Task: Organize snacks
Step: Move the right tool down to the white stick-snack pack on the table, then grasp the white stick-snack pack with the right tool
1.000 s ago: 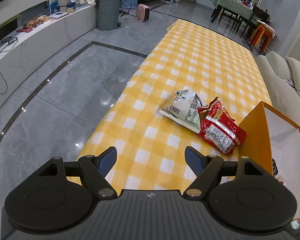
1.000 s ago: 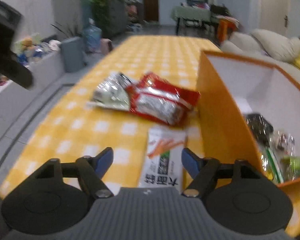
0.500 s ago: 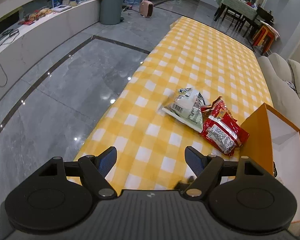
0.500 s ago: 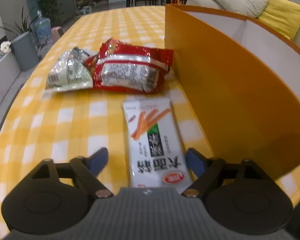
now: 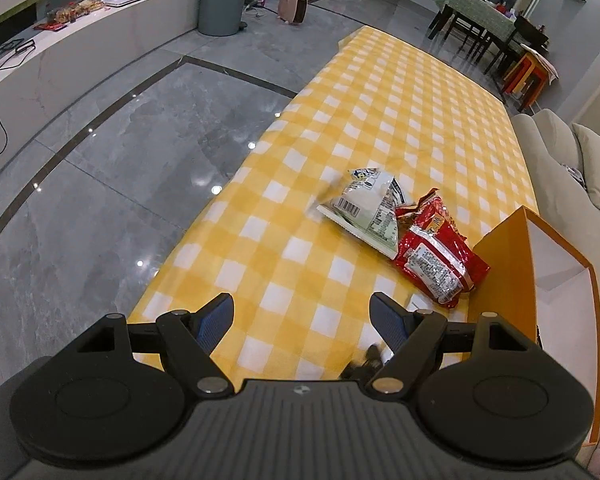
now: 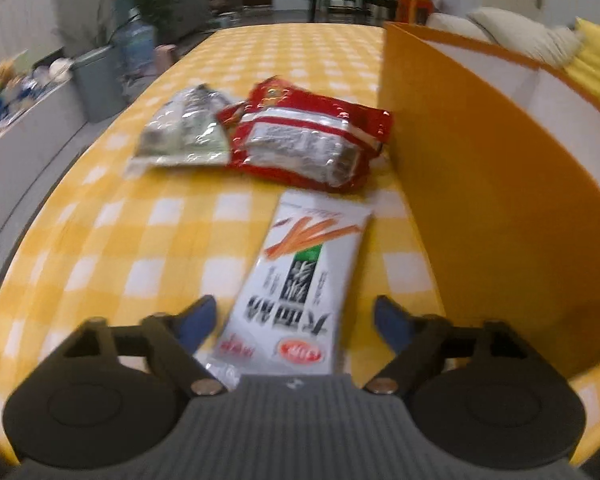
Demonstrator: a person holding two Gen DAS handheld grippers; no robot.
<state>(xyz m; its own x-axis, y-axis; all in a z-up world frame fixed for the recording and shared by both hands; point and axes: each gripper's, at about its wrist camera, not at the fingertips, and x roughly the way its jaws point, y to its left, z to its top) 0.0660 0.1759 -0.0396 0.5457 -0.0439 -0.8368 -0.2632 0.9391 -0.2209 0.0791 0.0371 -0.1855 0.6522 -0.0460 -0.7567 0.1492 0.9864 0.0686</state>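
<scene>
The right gripper (image 6: 294, 318), fingers spread and just closing slightly, straddles a white snack packet (image 6: 300, 280) untouched on the tabletop (image 6: 140, 240). The left gripper (image 5: 302, 316) hangs open, empty. Red bag (image 6: 308, 140) and silver bag (image 6: 184, 130) lie beside the orange box (image 6: 480, 184).

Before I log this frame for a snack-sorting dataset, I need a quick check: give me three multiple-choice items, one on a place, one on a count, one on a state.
1. Where does the white stick-snack pack lie?
A. inside the orange box
B. on the checked cloth, between the right gripper's fingers
C. on the floor

2. How many snack packs lie on the cloth outside the orange box?
A. one
B. three
C. five

3. The right gripper is:
A. open
B. shut on the red pack
C. out of view

Answers: 1 B, its near end lies between the blue pads; 2 B, the silver-green pack, the red pack and the white one; 3 A, gaps show beside the pack.
</scene>
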